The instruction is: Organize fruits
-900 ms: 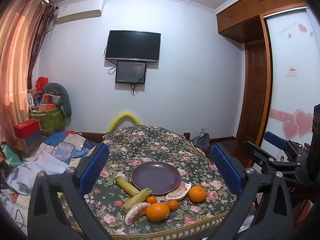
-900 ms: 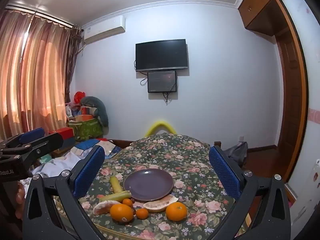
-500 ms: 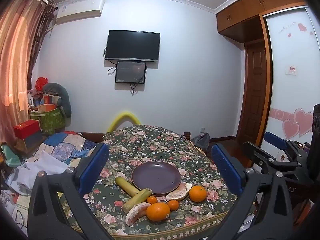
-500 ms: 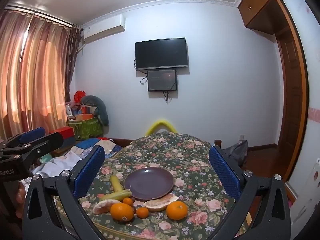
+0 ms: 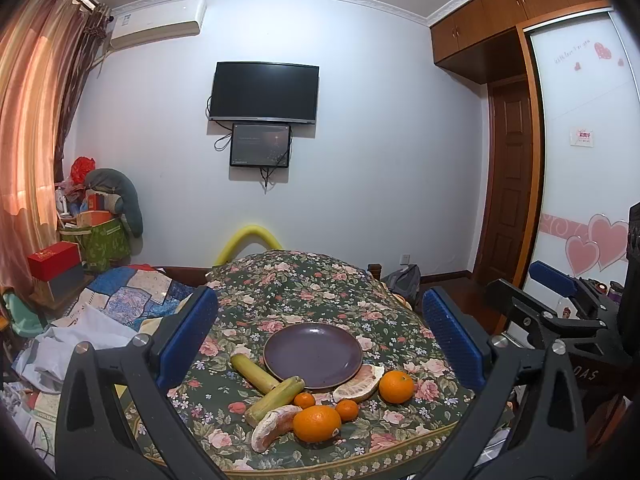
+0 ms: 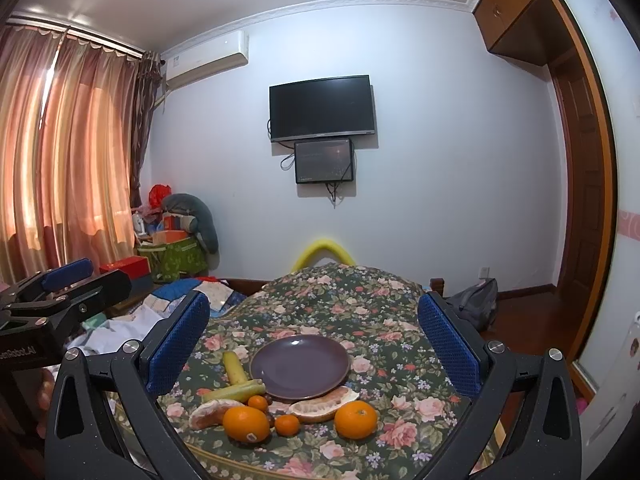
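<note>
An empty purple plate (image 5: 313, 354) (image 6: 300, 366) sits on a floral-covered table (image 5: 312, 288). In front of it lie two big oranges (image 5: 317, 423) (image 5: 396, 387), two small tangerines (image 5: 305, 400) (image 5: 346, 409), two pomelo wedges (image 5: 359, 378) (image 5: 275, 426) and two yellow-green cane pieces (image 5: 254, 372) (image 5: 275, 398). My left gripper (image 5: 320, 340) is open and empty, held back from the table. My right gripper (image 6: 312, 344) is open and empty too, also short of the fruit. The right view shows the same oranges (image 6: 245, 423) (image 6: 355, 419).
A bed with patchwork quilt and white cloth (image 5: 100, 320) lies left of the table. Boxes and a green bag (image 5: 100, 240) stand by the curtain. A backpack (image 5: 404, 284) sits on the floor at right. A TV (image 5: 264, 94) hangs on the far wall.
</note>
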Motion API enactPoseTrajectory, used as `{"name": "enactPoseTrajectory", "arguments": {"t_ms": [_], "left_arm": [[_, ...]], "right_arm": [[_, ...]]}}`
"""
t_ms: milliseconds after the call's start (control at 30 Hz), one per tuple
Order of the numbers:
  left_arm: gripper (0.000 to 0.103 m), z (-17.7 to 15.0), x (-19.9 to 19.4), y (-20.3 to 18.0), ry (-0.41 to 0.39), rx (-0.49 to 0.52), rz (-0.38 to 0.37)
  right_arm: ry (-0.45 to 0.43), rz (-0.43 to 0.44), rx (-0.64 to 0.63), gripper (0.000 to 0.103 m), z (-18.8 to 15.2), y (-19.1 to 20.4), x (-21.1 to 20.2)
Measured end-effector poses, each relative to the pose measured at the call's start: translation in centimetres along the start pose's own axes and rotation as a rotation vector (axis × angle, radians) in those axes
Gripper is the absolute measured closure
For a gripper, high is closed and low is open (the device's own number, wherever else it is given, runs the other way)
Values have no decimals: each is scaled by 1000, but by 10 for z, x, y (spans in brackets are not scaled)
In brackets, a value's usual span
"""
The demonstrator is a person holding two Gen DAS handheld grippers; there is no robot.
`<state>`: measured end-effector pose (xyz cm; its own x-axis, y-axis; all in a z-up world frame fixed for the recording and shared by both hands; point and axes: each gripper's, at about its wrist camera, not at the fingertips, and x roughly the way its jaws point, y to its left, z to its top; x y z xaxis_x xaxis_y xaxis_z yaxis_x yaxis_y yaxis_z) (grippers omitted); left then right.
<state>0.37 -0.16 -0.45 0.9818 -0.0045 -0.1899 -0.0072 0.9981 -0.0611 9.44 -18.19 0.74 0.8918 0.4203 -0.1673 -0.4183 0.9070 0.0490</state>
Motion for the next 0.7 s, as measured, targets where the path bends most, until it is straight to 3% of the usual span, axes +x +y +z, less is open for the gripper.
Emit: {"name": "enactPoseTrajectory", "arguments": {"t_ms": [700], "left_arm": [[0,-4,5,-2,8,5,-2]], "right_arm": [[-12,-1,12,0,2,0,-4]]}}
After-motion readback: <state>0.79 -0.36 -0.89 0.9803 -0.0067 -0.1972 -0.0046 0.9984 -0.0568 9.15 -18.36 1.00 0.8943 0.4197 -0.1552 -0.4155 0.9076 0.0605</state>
